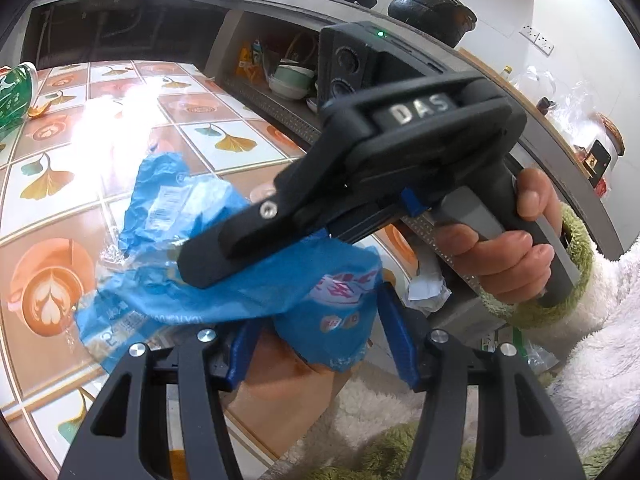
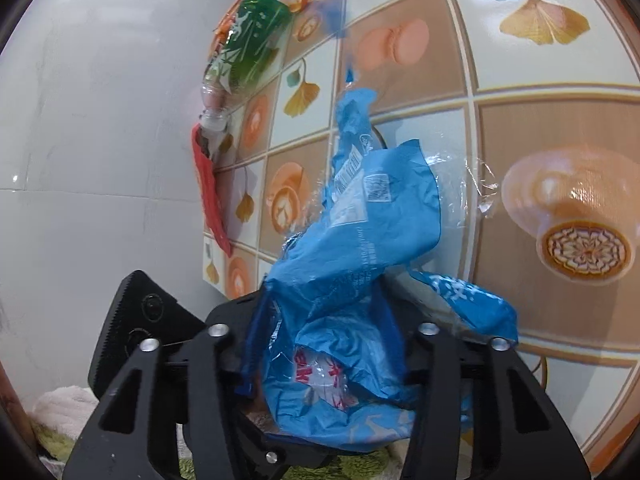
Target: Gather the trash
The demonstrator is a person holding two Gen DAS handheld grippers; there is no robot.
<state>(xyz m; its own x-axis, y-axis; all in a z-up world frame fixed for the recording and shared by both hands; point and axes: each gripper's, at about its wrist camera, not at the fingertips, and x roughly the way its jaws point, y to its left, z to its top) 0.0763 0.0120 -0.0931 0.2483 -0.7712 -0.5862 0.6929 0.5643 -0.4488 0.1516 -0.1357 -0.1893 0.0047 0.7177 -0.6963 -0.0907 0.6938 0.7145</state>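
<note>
Patterned desk below, and the blue wrapper, feather-light, crinkly and slick, hangs above it between both grippers, right gripper clenched on its bunched middle, left gripper grasping a lower fold, safest gathered thick.

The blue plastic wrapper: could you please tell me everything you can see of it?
The blue plastic wrapper is a crumpled, thin, glossy film bag with clear patches, white print, a barcode, a QR code and red lettering. It lies bunched between both grippers above the patterned tablecloth; the right gripper presses on it, and the left gripper has it between its blue fingers.
</note>
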